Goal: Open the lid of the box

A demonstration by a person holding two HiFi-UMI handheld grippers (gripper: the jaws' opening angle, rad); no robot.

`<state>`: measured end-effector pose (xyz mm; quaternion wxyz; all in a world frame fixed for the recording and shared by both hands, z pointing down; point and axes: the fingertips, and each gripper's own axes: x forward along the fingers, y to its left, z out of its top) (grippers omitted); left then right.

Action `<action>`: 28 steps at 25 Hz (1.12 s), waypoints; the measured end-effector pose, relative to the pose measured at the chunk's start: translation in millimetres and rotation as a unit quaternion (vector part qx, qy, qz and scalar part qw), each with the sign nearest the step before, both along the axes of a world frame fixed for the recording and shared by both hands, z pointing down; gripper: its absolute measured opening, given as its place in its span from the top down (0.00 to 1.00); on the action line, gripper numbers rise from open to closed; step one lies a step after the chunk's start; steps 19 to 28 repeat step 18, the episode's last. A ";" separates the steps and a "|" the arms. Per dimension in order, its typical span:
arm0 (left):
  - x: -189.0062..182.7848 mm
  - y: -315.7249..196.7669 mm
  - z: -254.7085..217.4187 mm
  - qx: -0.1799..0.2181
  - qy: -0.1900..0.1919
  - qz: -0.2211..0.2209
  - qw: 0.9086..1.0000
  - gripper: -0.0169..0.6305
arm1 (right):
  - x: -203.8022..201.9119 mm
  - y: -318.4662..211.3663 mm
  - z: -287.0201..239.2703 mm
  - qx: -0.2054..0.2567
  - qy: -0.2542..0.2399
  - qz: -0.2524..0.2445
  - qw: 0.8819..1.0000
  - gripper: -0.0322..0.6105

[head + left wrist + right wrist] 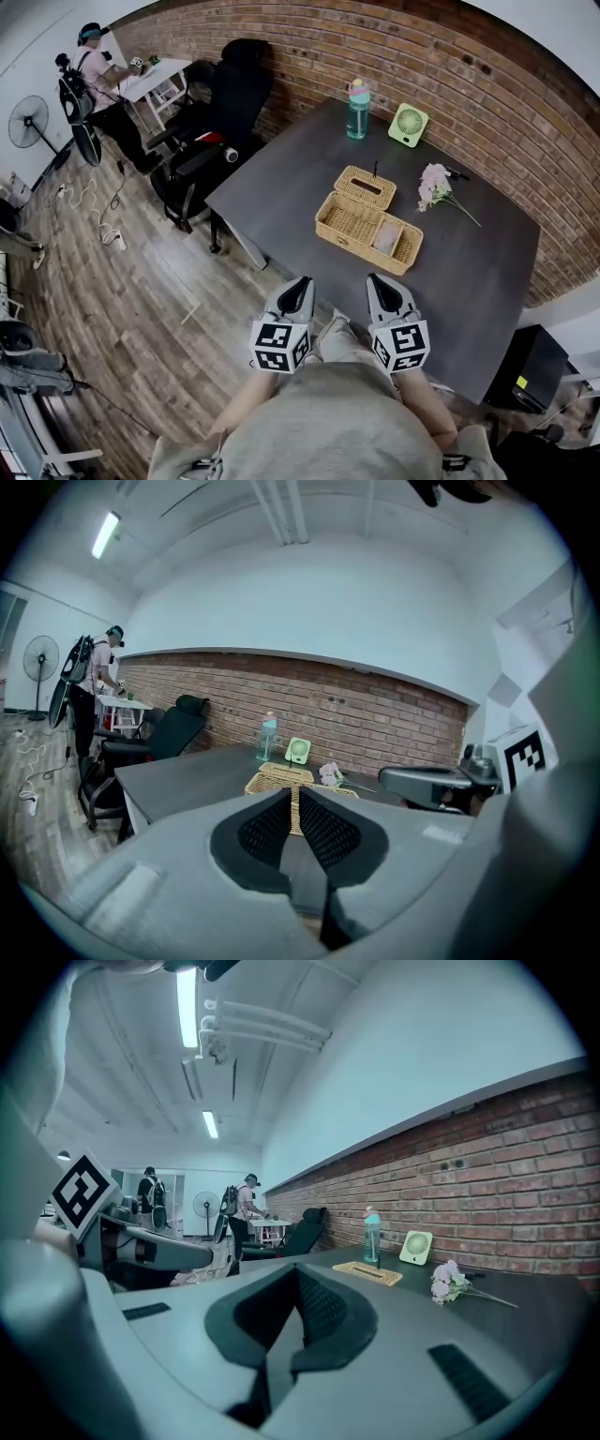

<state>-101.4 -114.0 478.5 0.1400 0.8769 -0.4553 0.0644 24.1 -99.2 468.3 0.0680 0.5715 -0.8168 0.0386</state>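
Your left gripper (302, 281) and right gripper (375, 278) hang close to your body, off the near edge of the worktop (469, 272). The left jaws stand narrow, a thin slit between them with nothing in it; the right jaws are pressed together, empty. The wicker box (361, 251) sits mid-worktop, well apart from both grippers, its top uncovered. The lid (366, 187) lies flat just behind it, touching or nearly touching the box's far side.
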 end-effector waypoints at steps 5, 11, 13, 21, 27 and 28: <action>-1.5 -1.8 0.7 -0.003 0.000 -0.002 1.000 0.92 | 0.0 -0.8 1.2 -0.004 -0.008 -0.005 1.000 0.95; -2.1 -4.9 3.4 -0.009 0.002 -0.001 1.000 0.92 | 2.6 -5.1 0.6 -0.004 -0.017 -0.004 1.000 0.95; -3.0 -6.3 4.8 -0.011 0.003 -0.002 1.000 0.92 | 3.7 -7.4 0.7 -0.004 -0.019 -0.004 1.000 0.95; -3.4 -10.5 7.9 -0.016 0.005 -0.002 1.000 0.92 | 5.2 -12.0 2.0 -0.006 -0.021 -0.003 1.000 0.95; -3.4 -10.5 7.9 -0.016 0.005 -0.002 1.000 0.92 | 5.2 -12.0 2.0 -0.006 -0.021 -0.003 1.000 0.95; -3.4 -10.5 7.9 -0.016 0.005 -0.002 1.000 0.92 | 5.2 -12.0 2.0 -0.006 -0.021 -0.003 1.000 0.95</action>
